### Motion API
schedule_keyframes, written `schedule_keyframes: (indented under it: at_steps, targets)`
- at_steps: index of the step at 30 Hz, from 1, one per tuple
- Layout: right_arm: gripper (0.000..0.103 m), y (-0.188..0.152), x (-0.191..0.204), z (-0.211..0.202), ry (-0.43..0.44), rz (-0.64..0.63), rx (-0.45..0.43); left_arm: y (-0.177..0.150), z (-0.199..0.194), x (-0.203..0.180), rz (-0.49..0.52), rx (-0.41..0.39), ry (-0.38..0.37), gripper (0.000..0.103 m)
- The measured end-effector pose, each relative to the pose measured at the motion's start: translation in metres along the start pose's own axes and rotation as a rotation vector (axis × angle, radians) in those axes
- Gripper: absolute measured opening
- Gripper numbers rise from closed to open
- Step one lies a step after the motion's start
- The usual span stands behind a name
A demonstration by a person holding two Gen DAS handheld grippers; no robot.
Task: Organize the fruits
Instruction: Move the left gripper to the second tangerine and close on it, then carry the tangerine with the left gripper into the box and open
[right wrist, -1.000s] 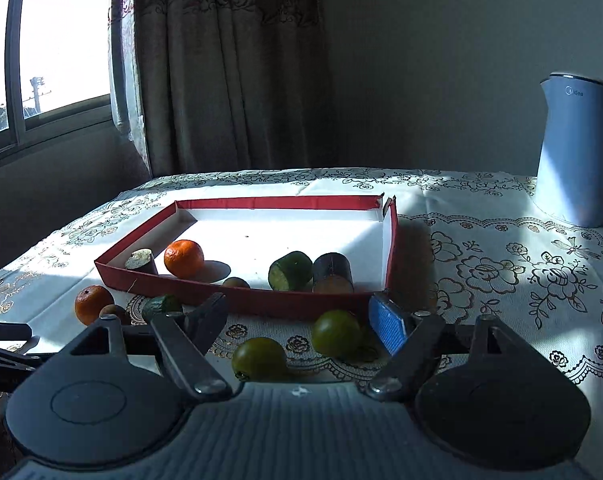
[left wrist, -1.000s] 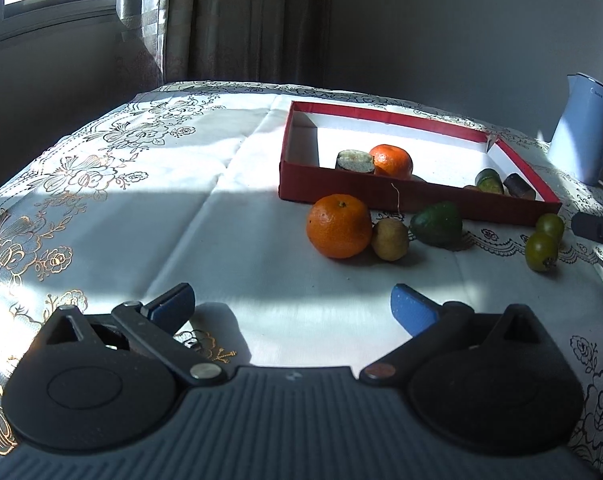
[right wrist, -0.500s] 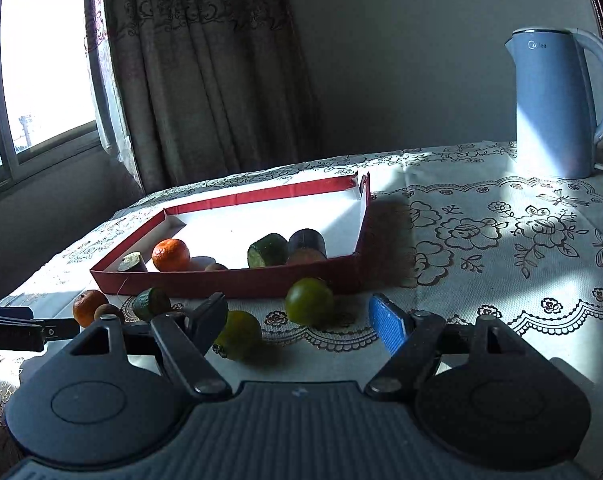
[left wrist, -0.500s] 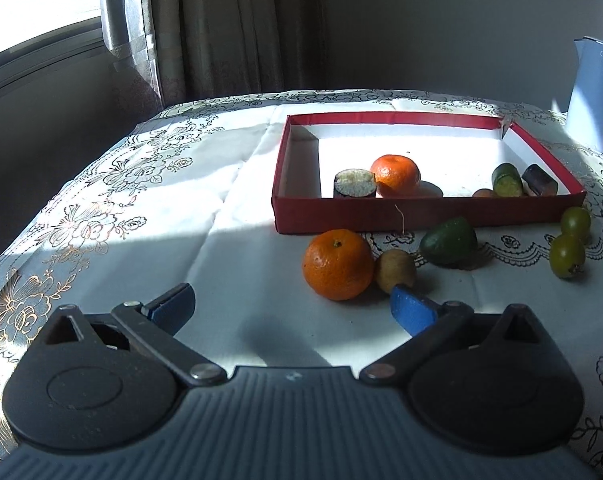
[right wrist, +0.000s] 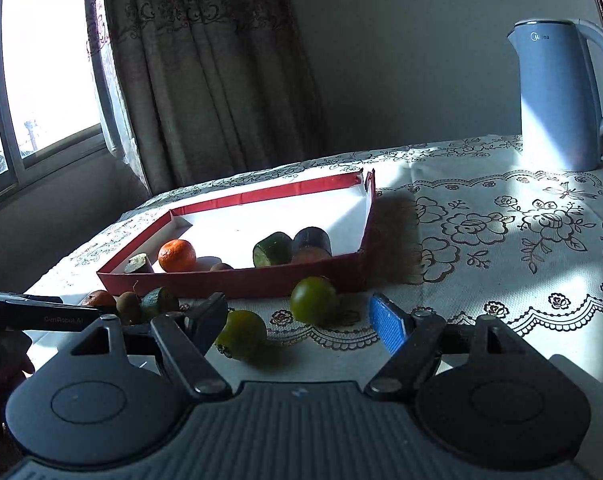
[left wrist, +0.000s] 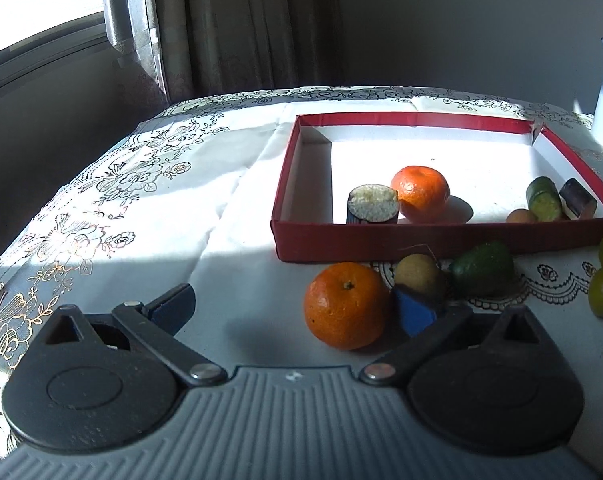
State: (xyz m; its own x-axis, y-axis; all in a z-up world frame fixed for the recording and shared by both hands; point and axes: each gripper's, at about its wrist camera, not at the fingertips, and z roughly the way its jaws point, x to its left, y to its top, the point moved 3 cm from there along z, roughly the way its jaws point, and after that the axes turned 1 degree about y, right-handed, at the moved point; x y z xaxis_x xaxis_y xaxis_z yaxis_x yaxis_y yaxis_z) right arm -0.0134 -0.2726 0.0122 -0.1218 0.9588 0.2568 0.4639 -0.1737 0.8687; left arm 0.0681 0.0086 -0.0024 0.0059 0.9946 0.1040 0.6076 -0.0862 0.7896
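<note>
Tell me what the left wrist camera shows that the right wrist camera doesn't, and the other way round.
Only the left wrist view shows the left tool from behind, open, with the loose orange between its fingers, untouched. Only the right wrist view shows the whole blue kettle, the curtain's embroidered top, and the right tool, open above two green fruits. Both show the red tray holding an orange and cut pieces, and the avocado and small brown fruit outside its near wall on the floral tablecloth.

Each gripper point(left wrist: 291, 308) has a ribbed grey body, black round housings, silver screws, blue fingertips point(right wrist: 385, 322).
</note>
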Motion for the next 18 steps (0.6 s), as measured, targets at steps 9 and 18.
schedule_keyframes:
  at_steps: [9, 18]
  targets:
    - [0.078, 0.0, -0.001, 0.002, 0.004, 0.006, 0.014, -0.007, -0.008, -0.01, 0.031, -0.018, -0.114, 0.05]
    - [0.078, 0.0, -0.004, 0.003, 0.003, 0.027, 0.016, -0.012, -0.018, -0.01, 0.035, -0.042, -0.141, 0.04]
